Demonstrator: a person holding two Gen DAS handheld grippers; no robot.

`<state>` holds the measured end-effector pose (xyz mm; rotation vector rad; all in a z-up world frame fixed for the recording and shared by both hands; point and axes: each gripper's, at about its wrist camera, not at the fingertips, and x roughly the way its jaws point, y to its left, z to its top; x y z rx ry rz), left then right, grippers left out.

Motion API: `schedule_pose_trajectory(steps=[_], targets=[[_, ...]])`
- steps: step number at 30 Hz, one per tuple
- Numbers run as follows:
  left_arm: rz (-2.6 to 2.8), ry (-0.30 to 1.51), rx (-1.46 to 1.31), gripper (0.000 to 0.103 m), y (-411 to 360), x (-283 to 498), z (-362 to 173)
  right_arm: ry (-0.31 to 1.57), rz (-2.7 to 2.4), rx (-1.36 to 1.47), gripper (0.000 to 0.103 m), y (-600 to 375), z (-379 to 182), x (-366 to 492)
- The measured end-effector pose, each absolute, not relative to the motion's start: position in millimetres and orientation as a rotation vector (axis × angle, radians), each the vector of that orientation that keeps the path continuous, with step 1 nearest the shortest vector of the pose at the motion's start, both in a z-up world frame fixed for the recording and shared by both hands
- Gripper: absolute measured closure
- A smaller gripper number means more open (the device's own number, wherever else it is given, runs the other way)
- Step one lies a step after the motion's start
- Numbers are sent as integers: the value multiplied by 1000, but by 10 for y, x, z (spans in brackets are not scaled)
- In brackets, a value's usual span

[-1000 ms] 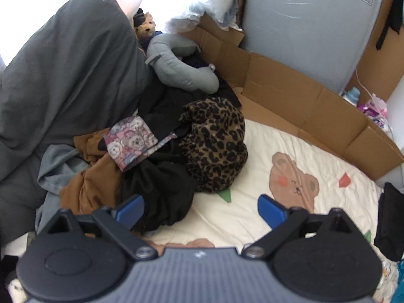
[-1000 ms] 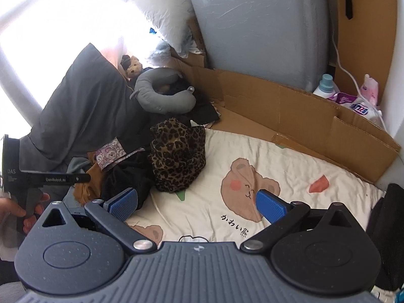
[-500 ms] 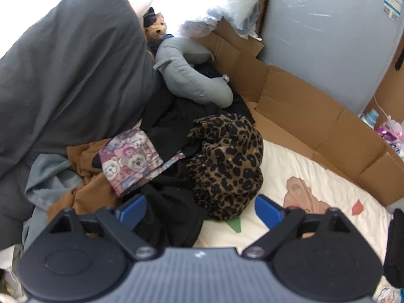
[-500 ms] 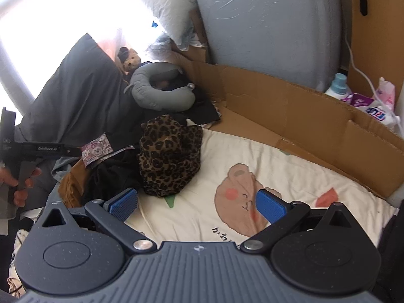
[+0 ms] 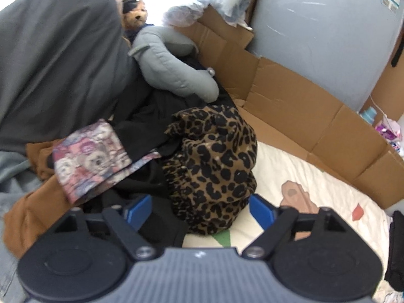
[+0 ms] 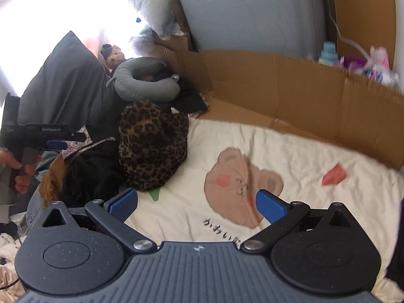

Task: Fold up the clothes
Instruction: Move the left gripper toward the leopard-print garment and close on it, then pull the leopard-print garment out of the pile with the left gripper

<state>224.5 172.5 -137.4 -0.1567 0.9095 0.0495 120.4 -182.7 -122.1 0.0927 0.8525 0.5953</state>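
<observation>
The clothes [image 5: 151, 156] lay in a messy pile at the middle left of the left wrist view, on the left side of a cream blanket [image 6: 290, 156]. A leopard top [image 5: 214, 166] sat bunched up at the right edge of the pile. Next to it were a black piece [image 5: 149, 116], a bear-print cloth [image 5: 91, 156] and a brown piece [image 5: 32, 207]. None of them looked folded — they were all crumpled and mixed together. No neat stack showed in either view. So, going by these pictures, the whole pile was left to fold.

The left gripper [image 5: 200, 208] hung low over the near edge of the pile, at the bottom of its view. Its blue fingers [image 5: 139, 208] stood wide apart with nothing between them. The leopard top sat just ahead, in the gap. In the right wrist view the left gripper [image 6: 58, 140] showed at the far left, held in a hand [image 6: 19, 166].

The right gripper [image 6: 197, 208] hung over a bare part of the blanket, near a bear picture [image 6: 232, 184]. Its fingers [image 6: 270, 207] were wide apart too, and held nothing.

Behind the pile, toward the upper left, were a grey neck pillow [image 5: 171, 68], a small teddy [image 5: 137, 16] and a big grey pillow [image 5: 58, 58]. Cardboard [image 5: 303, 116] stood along the far edge of the blanket.
</observation>
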Motion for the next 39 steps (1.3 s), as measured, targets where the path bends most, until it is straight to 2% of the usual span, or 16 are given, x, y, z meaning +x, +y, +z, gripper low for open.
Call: schedule_pose_trajectory(steps=[9, 14, 20, 22, 25, 28, 39], targets=[[40, 919, -191, 20, 1691, 2611, -1924, 886, 575, 152, 0, -1844, -1644, 1245], [68, 938, -224, 33, 1710, 2791, -2182, 897, 584, 167, 0, -1846, -1753, 1207], [101, 960, -263, 56, 1730, 3005, -2484, 901, 600, 171, 1, -1860, -1802, 1133], [106, 965, -270, 85, 1718, 3035, -2504, 903, 601, 173, 1, -1866, -1813, 1112], [112, 959, -266, 97, 1693, 3037, -2487, 906, 606, 179, 1, -1878, -1828, 1086], [108, 945, -236, 101, 1660, 2999, -2443, 915, 615, 210, 1, -1909, -1831, 1108], [53, 940, -238, 103, 1750, 2846, -2317, 929, 609, 209, 1, -1896, -1898, 1110]])
